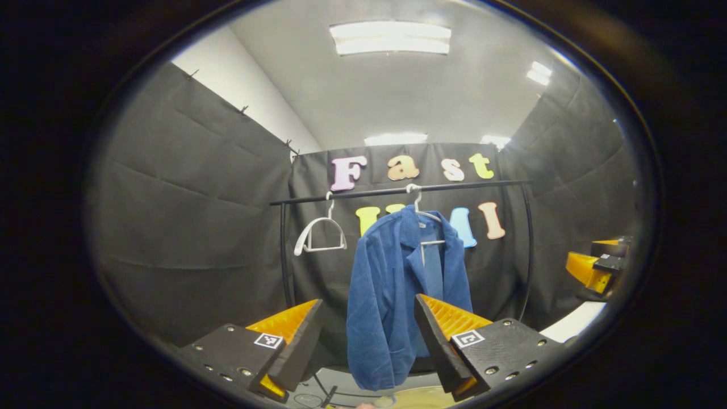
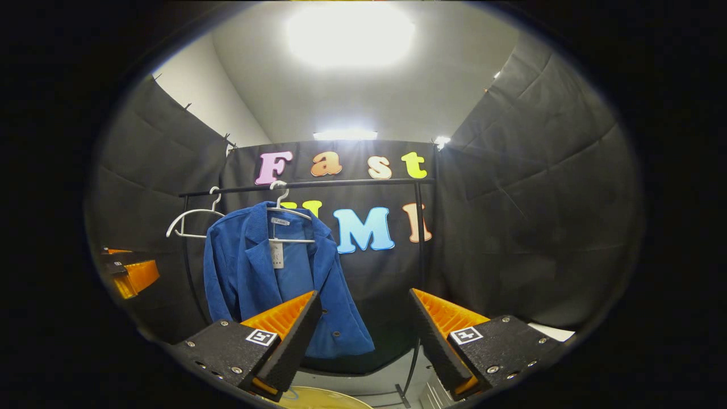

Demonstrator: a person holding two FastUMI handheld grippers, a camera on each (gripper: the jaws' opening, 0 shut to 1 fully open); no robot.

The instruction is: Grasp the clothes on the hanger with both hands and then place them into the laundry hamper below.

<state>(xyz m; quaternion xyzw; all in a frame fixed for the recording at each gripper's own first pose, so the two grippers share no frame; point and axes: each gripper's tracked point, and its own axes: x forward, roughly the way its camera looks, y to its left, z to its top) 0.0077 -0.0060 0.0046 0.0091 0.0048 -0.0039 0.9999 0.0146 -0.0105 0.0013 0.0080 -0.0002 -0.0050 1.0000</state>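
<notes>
A: So, how do the fingers stand?

B: Spread wide on both. The left gripper [image 1: 363,341] holds nothing; its ribbed, wedge-shaped fingers [image 1: 295,332] frame the lower half of the blue jacket [image 1: 397,295] from a distance. The right gripper [image 2: 360,338] is just as empty, with the jacket [image 2: 267,278] off to its left side, partly behind one finger.

A: Why are both held back like that?

B: I judge it an approach stance: gaps open, both aimed at the garment, so each can take a side of the cloth.

A: And the jacket itself?

B: It hangs on a thin white hanger [image 1: 423,218] hooked over a dark rail [image 1: 397,192]. It looks like soft, fine-ribbed corduroy, collar folded, front open, sleeves drooping. A second white hanger [image 1: 318,233] hangs bare beside it.

A: The hamper?

B: A pale rounded rim [image 2: 324,397] shows at the bottom between the right fingers; probably that, though I cannot be sure.
</notes>
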